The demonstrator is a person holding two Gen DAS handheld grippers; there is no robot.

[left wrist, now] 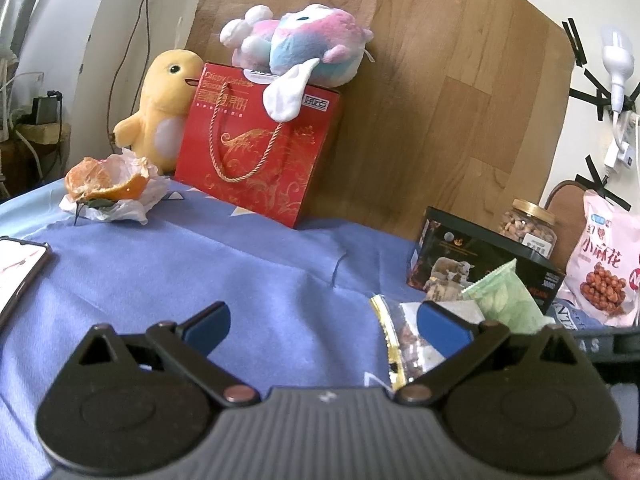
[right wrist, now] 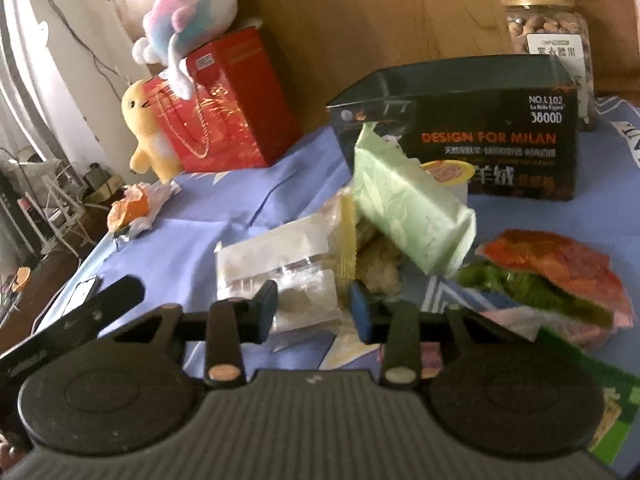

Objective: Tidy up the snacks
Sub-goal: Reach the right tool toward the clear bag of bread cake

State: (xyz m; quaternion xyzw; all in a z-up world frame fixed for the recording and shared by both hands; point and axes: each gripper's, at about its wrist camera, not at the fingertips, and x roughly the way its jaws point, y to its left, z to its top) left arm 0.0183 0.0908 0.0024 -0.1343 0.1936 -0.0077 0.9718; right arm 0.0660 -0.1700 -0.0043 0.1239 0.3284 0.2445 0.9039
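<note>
A heap of snack packets lies on the blue cloth (right wrist: 208,224). My right gripper (right wrist: 313,312) is low over the near edge of the heap. Its blue pads (right wrist: 362,314) close on a clear packet with white contents (right wrist: 304,296), which fills the gap between them. A pale green packet (right wrist: 412,208) leans against a black box (right wrist: 480,128) behind the heap, and a red and green packet (right wrist: 560,280) lies to the right. My left gripper (left wrist: 326,328) hovers open over bare cloth. The clear, yellow-edged packet (left wrist: 400,340) and the green packet (left wrist: 504,300) are beside its right finger.
A red gift bag (left wrist: 260,148) stands at the back with a pastel plush (left wrist: 296,44) on top and a yellow plush (left wrist: 164,112) beside it. Orange peel on tissue (left wrist: 108,184) and a phone (left wrist: 20,272) lie at the left. A nut jar (left wrist: 528,228) and a pink snack bag (left wrist: 604,264) stand at the right.
</note>
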